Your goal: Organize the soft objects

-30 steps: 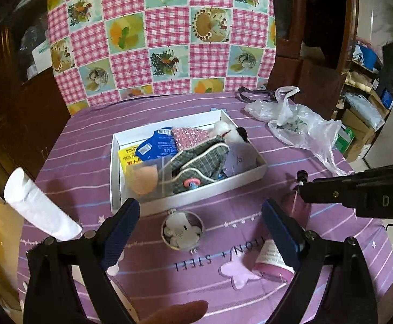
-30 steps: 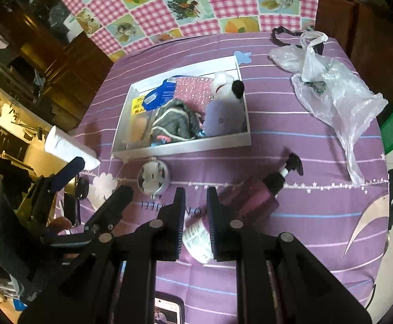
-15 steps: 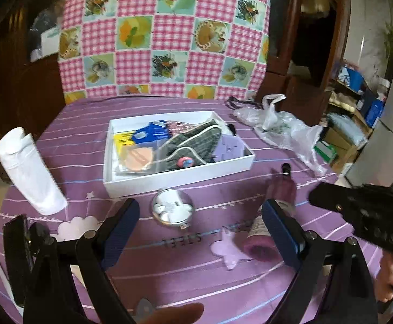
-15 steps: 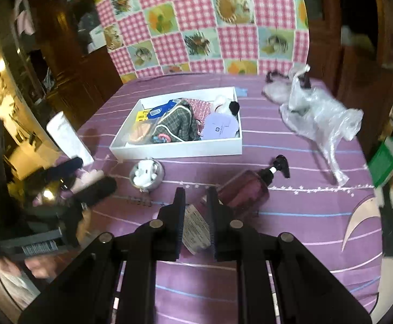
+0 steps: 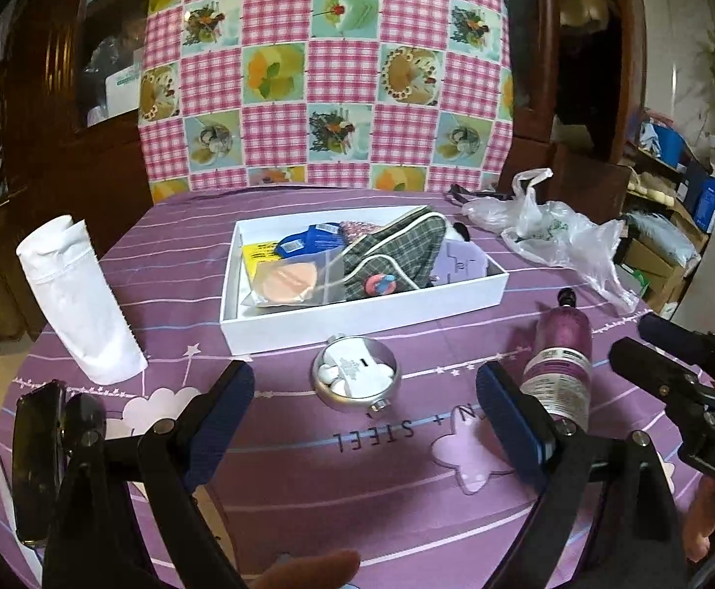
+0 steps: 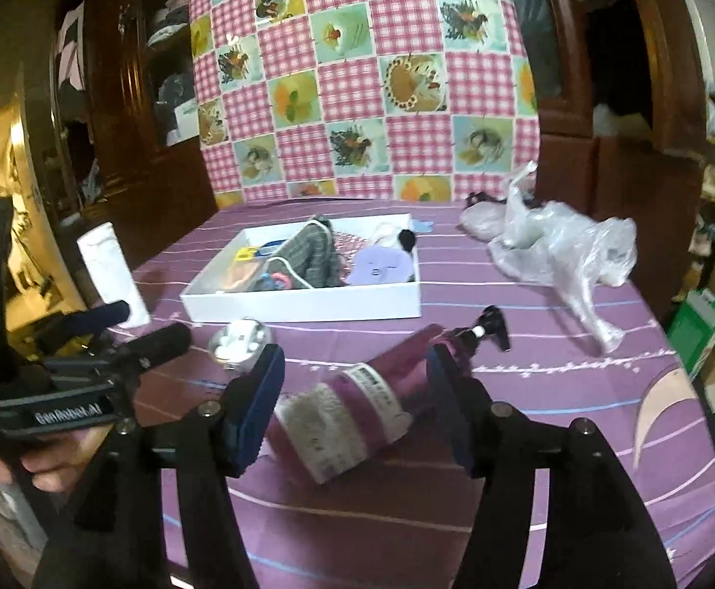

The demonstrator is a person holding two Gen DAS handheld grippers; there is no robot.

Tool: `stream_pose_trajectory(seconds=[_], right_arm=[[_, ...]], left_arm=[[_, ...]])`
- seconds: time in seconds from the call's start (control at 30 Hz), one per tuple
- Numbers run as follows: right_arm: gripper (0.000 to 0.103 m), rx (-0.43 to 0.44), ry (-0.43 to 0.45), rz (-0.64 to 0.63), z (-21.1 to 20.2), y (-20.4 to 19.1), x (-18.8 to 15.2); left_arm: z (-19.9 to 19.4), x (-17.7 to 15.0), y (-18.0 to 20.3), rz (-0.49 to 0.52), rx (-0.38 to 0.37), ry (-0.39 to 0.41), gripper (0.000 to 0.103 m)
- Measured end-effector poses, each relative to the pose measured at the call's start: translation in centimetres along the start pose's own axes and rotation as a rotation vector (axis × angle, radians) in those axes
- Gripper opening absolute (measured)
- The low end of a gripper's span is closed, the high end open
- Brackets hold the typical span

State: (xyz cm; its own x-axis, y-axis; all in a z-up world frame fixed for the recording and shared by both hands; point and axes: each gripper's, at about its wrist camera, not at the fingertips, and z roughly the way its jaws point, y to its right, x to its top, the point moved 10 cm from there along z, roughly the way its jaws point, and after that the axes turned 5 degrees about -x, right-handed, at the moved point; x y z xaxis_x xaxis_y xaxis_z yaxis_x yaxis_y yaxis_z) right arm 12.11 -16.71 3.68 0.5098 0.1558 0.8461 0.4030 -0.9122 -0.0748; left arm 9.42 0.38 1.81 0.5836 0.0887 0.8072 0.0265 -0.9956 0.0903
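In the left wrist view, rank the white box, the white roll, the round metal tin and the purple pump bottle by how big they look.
1. white box
2. white roll
3. purple pump bottle, foreshortened lying end-on, so unsure against the roll
4. round metal tin

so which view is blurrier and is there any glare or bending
Right wrist view: softer, with the plastic bag smeared and warm glare at the left edge. Left wrist view: sharper, print on the bottle almost legible. Both: fisheye bends the table edge, corners go black.
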Motion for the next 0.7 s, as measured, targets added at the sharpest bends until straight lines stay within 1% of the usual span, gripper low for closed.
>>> stream_pose_trajectory(seconds=[0.07, 0.13, 0.23, 0.33, 0.4, 0.53, 0.7], right_arm=[[0.062, -0.005, 0.012, -0.005, 0.0, 0.1, 0.0], [0.062, 0.009, 0.037, -0.024, -0.2, -0.2, 0.0], [0.062, 0.005, 0.062, -0.088, -0.1, -1.0, -0.1], [0.062, -0.01, 0.074, -0.136, -0.1, -1.6, -0.3], [0.062, -0.017, 0.084, -0.138, -0.3, -1.6, -0.3], [0.062, 0.004, 0.086, -0.114, -0.3, -1.4, -0.6], [0.062, 0.007, 0.078, -0.089, -0.1, -0.8, -0.7]], left_arm=[[0.2, -0.2, -0.3, -0.005, 0.002, -0.005, 0.093], [0.4, -0.5, -0.6, 0.003, 0.008, -0.017, 0.093], [0.6, -0.9, -1.1, 0.013, 0.009, -0.029, 0.093], [0.9, -0.9, -1.9, -0.035, -0.018, -0.024, 0.093], [1.0, -1.0, -1.9, -0.042, -0.028, -0.022, 0.093], [1.2, -1.3, -1.0, 0.005, -0.009, -0.017, 0.093], [1.5, -2.1, 0.9, 0.067, -0.031, -0.034, 0.093]])
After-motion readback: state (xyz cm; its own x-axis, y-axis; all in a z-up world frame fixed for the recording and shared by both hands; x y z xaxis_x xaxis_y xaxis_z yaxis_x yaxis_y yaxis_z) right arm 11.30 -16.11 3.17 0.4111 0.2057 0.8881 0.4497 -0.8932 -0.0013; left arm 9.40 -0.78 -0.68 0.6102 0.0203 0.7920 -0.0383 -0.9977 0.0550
